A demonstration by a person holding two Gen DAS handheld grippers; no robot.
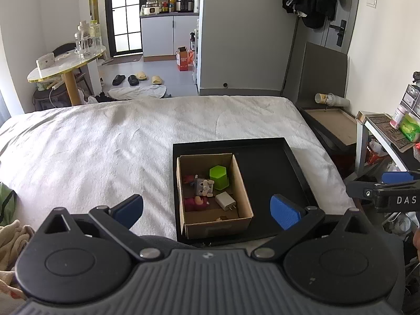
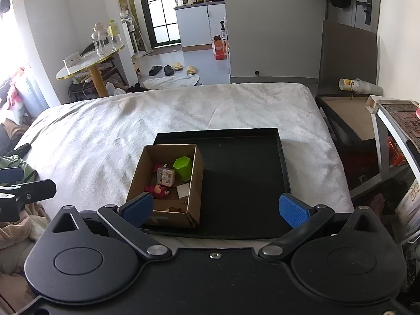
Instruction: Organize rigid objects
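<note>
- The left gripper (image 1: 207,211) is held wide apart, empty, touching nothing.
- The right gripper (image 2: 216,210) is likewise spread, empty.
- The box (image 2: 193,181) with toys is set in the tray's (image 2: 262,183) left half, on the bed (image 2: 105,131).

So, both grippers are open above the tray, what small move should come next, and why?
Probably lower the left gripper toward the cardboard box and aim at the green hexagonal container. Both the left and the right gripper are open and hold nothing. All small objects lie in the box, while the rest of the black tray is bare. The green container stands tallest, so it looks easiest to grasp.
</note>
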